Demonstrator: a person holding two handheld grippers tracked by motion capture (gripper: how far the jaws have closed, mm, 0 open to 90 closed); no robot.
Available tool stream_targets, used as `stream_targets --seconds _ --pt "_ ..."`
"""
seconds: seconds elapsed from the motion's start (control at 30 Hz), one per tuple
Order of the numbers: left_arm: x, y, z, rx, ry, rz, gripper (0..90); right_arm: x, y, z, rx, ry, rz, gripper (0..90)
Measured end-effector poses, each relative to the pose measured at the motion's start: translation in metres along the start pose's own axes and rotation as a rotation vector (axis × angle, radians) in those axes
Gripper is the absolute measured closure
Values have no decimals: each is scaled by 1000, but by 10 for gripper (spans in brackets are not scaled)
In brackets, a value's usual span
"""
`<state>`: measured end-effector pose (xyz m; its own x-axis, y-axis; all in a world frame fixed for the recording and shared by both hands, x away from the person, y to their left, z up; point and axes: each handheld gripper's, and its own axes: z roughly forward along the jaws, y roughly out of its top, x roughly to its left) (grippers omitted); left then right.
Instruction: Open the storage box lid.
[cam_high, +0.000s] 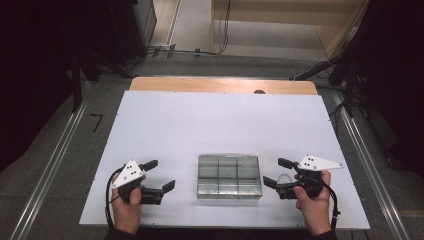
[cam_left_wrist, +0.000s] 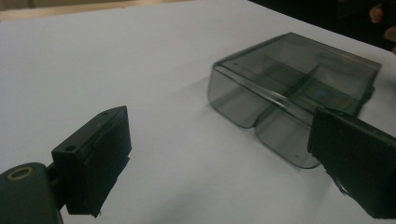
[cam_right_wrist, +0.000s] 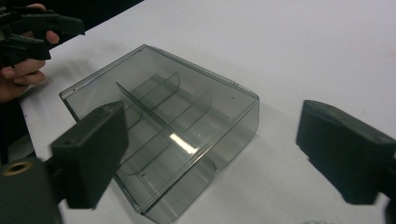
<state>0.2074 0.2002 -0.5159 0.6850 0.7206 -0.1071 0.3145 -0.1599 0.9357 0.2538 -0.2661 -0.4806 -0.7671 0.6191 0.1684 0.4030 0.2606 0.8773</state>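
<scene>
A clear smoky plastic box (cam_high: 229, 176) with inner dividers lies flat on the white table (cam_high: 200, 125), near its front edge, with its lid down. My left gripper (cam_high: 159, 175) stands open to the left of the box, held in a hand, with nothing between its jaws. My right gripper (cam_high: 278, 172) is open to the right of the box, its jaws pointing at it. In the left gripper view the box (cam_left_wrist: 294, 93) lies ahead at the right, beyond the open gripper (cam_left_wrist: 233, 163). The right gripper view has the box (cam_right_wrist: 163, 126) just ahead of the wide-open gripper (cam_right_wrist: 215, 154).
A wooden strip (cam_high: 222, 85) runs along the table's far edge. Metal rails (cam_high: 55, 160) line the floor on both sides, and cables (cam_high: 190, 50) lie on the floor beyond. The far half of the white table is bare.
</scene>
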Motion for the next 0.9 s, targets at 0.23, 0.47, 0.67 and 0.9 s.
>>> stream_targets --seconds 0.23,0.47,0.67,0.9 --pt "-17 1 16 46 -62 2 187 -1 -9 -7 6 14 17 325" --pt "-22 0 23 74 -123 -16 445 3 -19 -8 55 24 4 521" --pt "-26 -2 24 101 -167 7 707 4 -27 -9 99 24 -4 682" --pt "-34 -5 34 183 -180 42 885 3 -36 -7 161 54 -25 820"
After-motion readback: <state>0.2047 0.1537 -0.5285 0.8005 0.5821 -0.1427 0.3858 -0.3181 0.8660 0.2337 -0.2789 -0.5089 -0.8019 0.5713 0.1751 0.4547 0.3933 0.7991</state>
